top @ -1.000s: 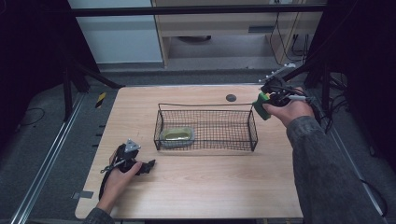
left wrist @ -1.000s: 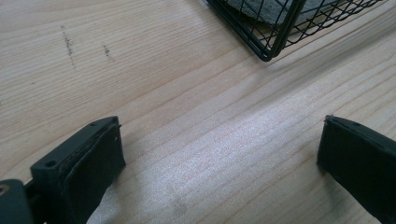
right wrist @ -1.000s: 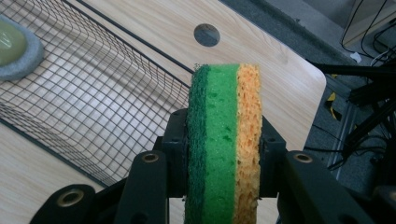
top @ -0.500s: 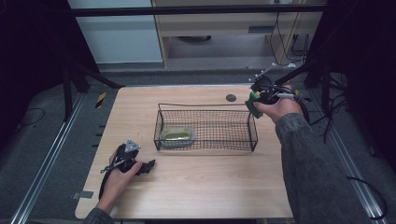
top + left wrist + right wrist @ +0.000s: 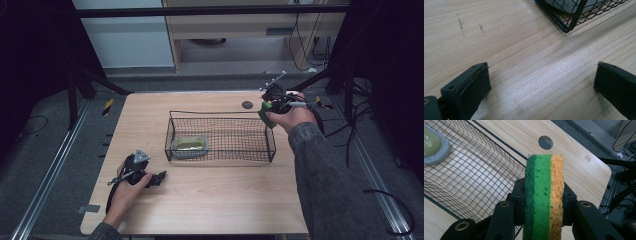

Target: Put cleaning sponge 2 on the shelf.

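Left tongs (image 5: 159,176) just sit released near the desk's front-left corner, doing nothing. Right tongs (image 5: 543,202) are clenched on the sponge (image 5: 544,195), held on edge by the basket's (image 5: 220,145) far right corner. The basket lies left of it, so I'd guess it drops in there.

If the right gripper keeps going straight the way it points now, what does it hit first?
Probably the wire basket's near rim or mesh floor: the right gripper, shut on the sponge, aims over that corner. Depth is unclear.
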`<state>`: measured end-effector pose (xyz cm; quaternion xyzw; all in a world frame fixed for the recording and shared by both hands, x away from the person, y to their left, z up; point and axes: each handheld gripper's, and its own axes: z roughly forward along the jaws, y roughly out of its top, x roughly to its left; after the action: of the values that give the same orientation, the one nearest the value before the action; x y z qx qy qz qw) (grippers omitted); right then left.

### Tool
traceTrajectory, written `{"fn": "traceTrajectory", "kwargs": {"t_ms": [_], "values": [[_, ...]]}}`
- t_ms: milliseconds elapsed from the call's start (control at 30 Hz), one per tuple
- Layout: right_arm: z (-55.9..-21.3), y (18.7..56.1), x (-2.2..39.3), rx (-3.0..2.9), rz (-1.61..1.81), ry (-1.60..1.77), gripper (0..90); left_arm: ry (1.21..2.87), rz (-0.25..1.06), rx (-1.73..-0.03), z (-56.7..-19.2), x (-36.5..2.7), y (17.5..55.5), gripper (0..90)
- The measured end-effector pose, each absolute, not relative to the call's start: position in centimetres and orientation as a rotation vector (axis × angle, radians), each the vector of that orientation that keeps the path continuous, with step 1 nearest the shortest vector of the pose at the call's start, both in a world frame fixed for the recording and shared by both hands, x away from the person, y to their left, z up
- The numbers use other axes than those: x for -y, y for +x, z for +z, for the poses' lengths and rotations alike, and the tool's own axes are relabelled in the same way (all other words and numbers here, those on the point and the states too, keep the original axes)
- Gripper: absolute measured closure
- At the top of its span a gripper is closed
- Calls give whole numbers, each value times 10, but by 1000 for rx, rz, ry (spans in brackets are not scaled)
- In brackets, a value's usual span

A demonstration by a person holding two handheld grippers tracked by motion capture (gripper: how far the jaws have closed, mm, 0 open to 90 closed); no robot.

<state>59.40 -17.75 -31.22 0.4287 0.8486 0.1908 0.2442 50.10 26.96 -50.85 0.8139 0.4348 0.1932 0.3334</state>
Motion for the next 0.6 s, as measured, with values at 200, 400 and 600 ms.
{"fn": "traceTrajectory", "kwargs": {"t_ms": [200, 400, 600], "values": [[-323, 598, 173, -2338, 518, 1165, 652, 2126, 504, -1134, -508, -270, 501, 0], [-335, 600, 168, -2355, 496, 1166, 651, 2126, 504, -1134, -508, -270, 501, 0], [-344, 603, 163, -2371, 488, 1164, 651, 2126, 504, -1134, -508, -270, 501, 0]]}}
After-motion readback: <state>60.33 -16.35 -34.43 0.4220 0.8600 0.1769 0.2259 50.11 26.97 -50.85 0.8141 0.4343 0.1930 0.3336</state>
